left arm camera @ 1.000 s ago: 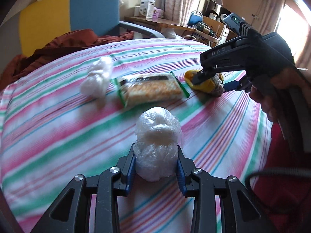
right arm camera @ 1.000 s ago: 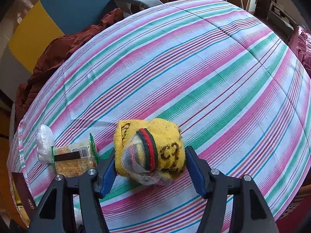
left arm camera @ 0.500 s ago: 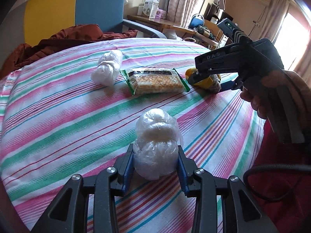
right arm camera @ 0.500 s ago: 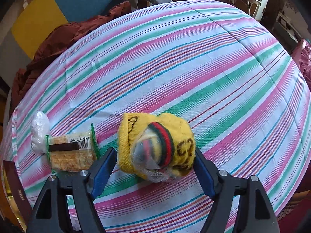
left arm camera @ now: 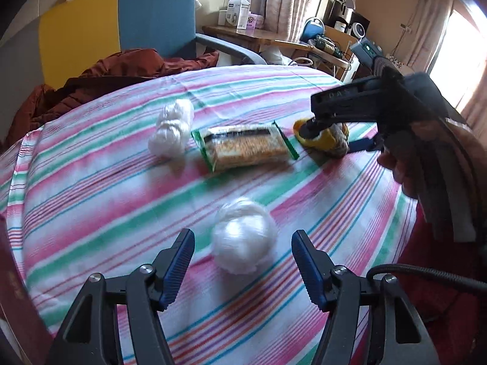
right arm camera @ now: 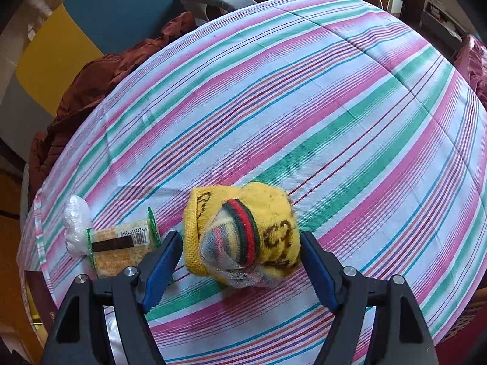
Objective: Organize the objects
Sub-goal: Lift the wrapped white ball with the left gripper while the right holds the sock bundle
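While the left tongs (left arm camera: 243, 261) gape around a plastic ball (left arm camera: 244, 241), the right tongs (right arm camera: 240, 261) (also wide) flank the yellow sock (right arm camera: 243, 231).

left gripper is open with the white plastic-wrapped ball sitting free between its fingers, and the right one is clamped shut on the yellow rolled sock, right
Not quite: the right gripper is open too. The right wrist view shows gaps between both its fingers and the yellow rolled sock. The left gripper is indeed open around the white plastic-wrapped ball.

Bare striped tablecloth (right arm camera: 334, 97) lies open beyond the rolled sock (right arm camera: 243, 237); cracker packet (right arm camera: 121, 249) crowds its left.
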{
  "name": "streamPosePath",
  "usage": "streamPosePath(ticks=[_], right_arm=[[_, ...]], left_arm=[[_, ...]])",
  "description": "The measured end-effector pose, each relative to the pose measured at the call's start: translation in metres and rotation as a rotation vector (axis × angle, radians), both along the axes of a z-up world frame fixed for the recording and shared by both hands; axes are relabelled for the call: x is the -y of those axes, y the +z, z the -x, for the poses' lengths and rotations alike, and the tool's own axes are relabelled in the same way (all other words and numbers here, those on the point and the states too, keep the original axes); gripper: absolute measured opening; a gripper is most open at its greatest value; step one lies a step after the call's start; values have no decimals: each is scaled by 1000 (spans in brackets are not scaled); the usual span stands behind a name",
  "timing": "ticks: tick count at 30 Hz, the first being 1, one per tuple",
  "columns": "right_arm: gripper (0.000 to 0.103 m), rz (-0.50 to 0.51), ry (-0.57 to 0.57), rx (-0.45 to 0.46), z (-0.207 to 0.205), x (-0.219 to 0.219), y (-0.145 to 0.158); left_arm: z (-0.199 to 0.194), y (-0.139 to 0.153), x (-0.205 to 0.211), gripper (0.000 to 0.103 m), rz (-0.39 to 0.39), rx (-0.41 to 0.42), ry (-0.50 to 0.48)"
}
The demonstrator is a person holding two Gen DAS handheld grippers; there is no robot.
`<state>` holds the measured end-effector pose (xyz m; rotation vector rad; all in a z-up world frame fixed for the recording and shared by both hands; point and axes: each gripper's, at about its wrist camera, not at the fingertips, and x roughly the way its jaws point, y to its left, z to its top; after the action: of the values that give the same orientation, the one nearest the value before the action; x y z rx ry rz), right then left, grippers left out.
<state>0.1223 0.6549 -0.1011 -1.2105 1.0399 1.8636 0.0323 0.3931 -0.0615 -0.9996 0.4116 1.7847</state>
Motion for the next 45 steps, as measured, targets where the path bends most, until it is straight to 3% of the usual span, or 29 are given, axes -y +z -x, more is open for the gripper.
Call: streamPosePath(ticks=[10,12,14,17,25,31,37,42,45], right_arm=[[80,16,-20,-21,-4,-4,0],[80,17,-19,-19,-6,-4,0],[80,15,-16,-14,-6,0,1],[81,18,-16,-16,-11,0,1],[87,41,-22,-45,-4,-5,-4],[90,109,-110,-161,-24,-13,-5],[94,76,-75,-126,-20,-6,-5],[97,110,-104,-171,-22,-8,-8],[97,77,-60,-119,-6,-6,-7]], left_arm=[[7,-12,-33,67,76,-61,-36],[11,-18,-35,60,98,-72,-38],[14,-23,-36,44,114,-66,-31],[15,-26,-33,42,100,-87,-30],[17,-27,-26,42,70,-64,-2],[16,-27,-25,43,71,-78,-11],[17,-27,-20,43,58,-71,-15],[16,-27,-20,43,56,-65,-16],[17,-27,-22,43,53,-61,-14]])
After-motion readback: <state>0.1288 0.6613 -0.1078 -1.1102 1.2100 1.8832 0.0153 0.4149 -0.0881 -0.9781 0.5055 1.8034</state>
